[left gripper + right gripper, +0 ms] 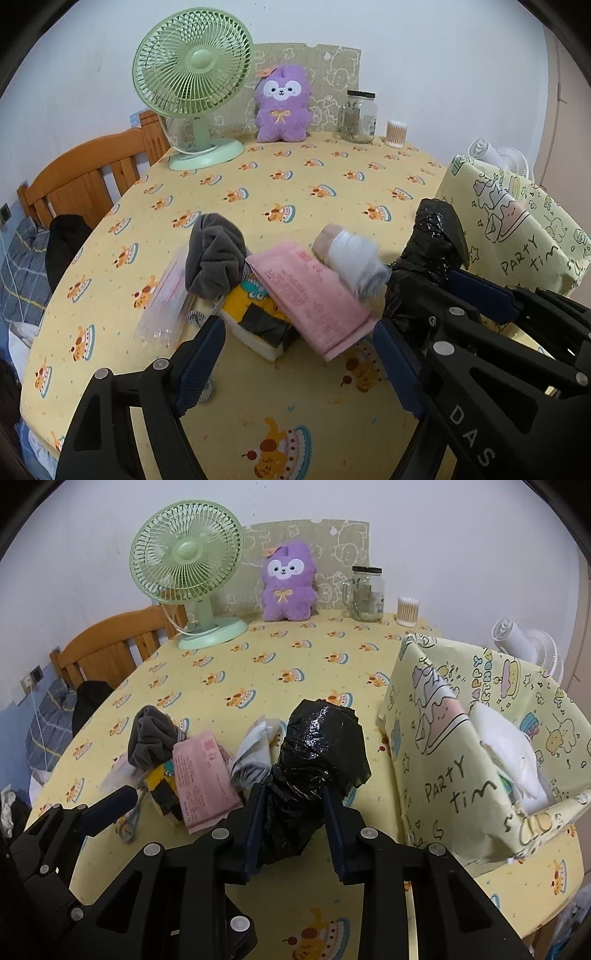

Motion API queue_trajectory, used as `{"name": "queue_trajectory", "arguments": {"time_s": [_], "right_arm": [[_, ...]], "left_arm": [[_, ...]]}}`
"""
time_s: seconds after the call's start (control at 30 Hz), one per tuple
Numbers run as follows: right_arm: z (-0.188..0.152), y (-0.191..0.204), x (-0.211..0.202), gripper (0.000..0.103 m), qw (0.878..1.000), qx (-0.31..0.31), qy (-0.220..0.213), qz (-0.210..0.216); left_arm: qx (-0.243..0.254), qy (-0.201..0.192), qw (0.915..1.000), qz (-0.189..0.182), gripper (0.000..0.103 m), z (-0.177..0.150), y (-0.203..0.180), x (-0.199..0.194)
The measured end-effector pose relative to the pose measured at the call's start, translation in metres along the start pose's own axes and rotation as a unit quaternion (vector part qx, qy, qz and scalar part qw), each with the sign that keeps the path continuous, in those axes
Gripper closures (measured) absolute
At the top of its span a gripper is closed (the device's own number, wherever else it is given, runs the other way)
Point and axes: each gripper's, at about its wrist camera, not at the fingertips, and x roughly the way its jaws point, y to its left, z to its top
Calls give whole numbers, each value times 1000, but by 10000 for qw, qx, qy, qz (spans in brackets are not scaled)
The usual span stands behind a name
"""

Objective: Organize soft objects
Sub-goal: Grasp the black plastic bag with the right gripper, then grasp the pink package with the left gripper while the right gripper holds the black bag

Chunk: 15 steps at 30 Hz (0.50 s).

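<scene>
My right gripper (293,801) is shut on a black plastic bag roll (317,749), held above the table just left of the yellow cartoon box (458,775). The bag also shows in the left wrist view (432,251). My left gripper (295,339) is open and empty, low over the table in front of a pile: a grey cloth (214,254), a pink packet (314,295), a white roll (351,258), a yellow tissue pack (255,314) and a clear packet (166,295). White soft items (509,753) lie inside the box.
A green fan (192,85), a purple plush (282,103), a glass jar (358,116) and a cotton swab tub (396,133) stand along the table's far edge. A wooden chair (85,177) stands at the left. The yellow tablecloth (295,177) covers the table.
</scene>
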Motion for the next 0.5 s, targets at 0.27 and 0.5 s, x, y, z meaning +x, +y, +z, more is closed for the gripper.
{"name": "queue_trajectory", "arguments": {"time_s": [0.27,0.5], "right_arm": [[11,-1,-6,69,9998,-14,-188,-94],[21,-3,4,69,9997,44,-199,-155]], "left_arm": [[-95,-32,9999,1,25,12,2,7],[-205,77,9997,-70,34,19,4,21]]}}
